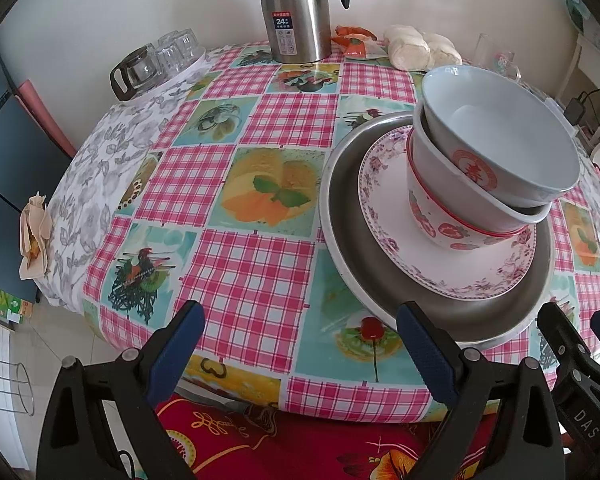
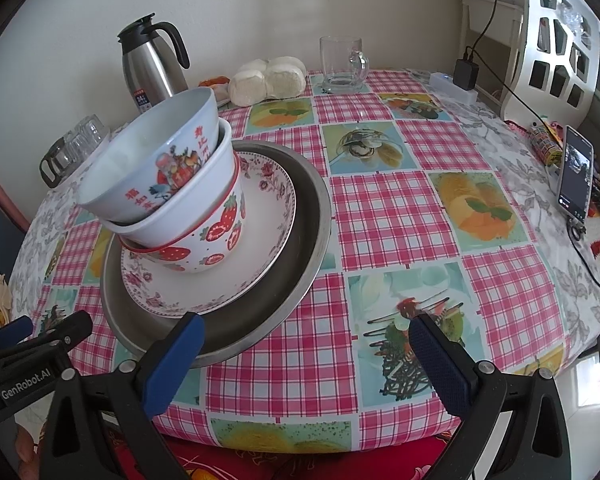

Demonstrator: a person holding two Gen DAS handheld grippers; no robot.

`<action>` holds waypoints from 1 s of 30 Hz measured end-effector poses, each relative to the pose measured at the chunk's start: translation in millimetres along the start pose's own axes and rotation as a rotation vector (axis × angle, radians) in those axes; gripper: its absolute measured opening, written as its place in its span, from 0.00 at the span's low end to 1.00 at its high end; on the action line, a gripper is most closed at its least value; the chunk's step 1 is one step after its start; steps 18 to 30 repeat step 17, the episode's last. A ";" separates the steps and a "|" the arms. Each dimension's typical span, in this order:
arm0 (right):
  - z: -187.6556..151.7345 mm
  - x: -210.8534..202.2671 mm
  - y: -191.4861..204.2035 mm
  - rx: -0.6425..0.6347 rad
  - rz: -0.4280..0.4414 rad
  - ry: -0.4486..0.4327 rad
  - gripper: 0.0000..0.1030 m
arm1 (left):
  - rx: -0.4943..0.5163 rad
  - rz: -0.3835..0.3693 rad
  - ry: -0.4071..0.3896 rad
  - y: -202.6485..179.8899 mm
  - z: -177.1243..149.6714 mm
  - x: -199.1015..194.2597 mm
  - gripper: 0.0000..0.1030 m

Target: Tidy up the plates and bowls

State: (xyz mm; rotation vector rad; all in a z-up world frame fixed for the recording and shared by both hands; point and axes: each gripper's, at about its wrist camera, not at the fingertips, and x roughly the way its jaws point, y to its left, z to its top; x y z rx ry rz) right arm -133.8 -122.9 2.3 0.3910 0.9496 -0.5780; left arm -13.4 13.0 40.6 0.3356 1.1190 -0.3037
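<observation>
A stack stands on the checked table: a metal pan (image 1: 340, 216) (image 2: 304, 232) holds a floral plate (image 1: 384, 184) (image 2: 268, 216), on which sit nested bowls. A strawberry bowl (image 1: 440, 228) (image 2: 216, 236) is lowest, a plain white bowl (image 1: 480, 200) (image 2: 204, 188) is in it, and a tilted pale blue bowl (image 1: 500, 128) (image 2: 156, 160) is on top. My left gripper (image 1: 300, 316) is open and empty at the near table edge, left of the pan. My right gripper (image 2: 306, 328) is open and empty, near the pan's front right rim.
A steel thermos jug (image 1: 296, 12) (image 2: 152, 68), a glass pot with glasses (image 1: 156, 60) (image 2: 72, 144), steamed buns (image 1: 420, 48) (image 2: 268, 76) and a glass mug (image 2: 342, 66) stand at the back. A phone (image 2: 576, 172) with cables lies at the right edge.
</observation>
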 end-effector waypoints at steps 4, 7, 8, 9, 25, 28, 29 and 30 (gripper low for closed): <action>0.1 0.0 0.0 0.001 0.000 0.000 1.00 | 0.000 -0.001 0.000 0.2 0.4 0.2 0.94; 0.3 0.0 -0.2 0.001 0.000 0.001 1.00 | 0.002 -0.004 0.001 0.2 0.2 0.1 0.94; 0.5 -0.1 -0.2 0.000 0.000 0.001 1.00 | 0.003 -0.005 0.002 0.1 -0.2 0.3 0.94; 0.6 -0.1 -0.3 0.000 0.000 0.000 1.00 | 0.002 -0.006 0.002 0.4 -1.0 0.5 0.94; -0.6 0.4 -0.5 0.000 0.000 0.002 1.00 | -0.006 -0.006 -0.043 1.3 -1.3 -7.5 0.94; -0.6 0.4 -0.5 0.000 0.000 0.002 1.00 | -0.006 -0.006 -0.043 1.3 -1.3 -7.5 0.94; -0.6 0.4 -0.5 0.000 0.000 0.002 1.00 | -0.006 -0.006 -0.043 1.3 -1.3 -7.5 0.94; -0.6 0.4 -0.5 0.000 0.000 0.002 1.00 | -0.006 -0.006 -0.043 1.3 -1.3 -7.5 0.94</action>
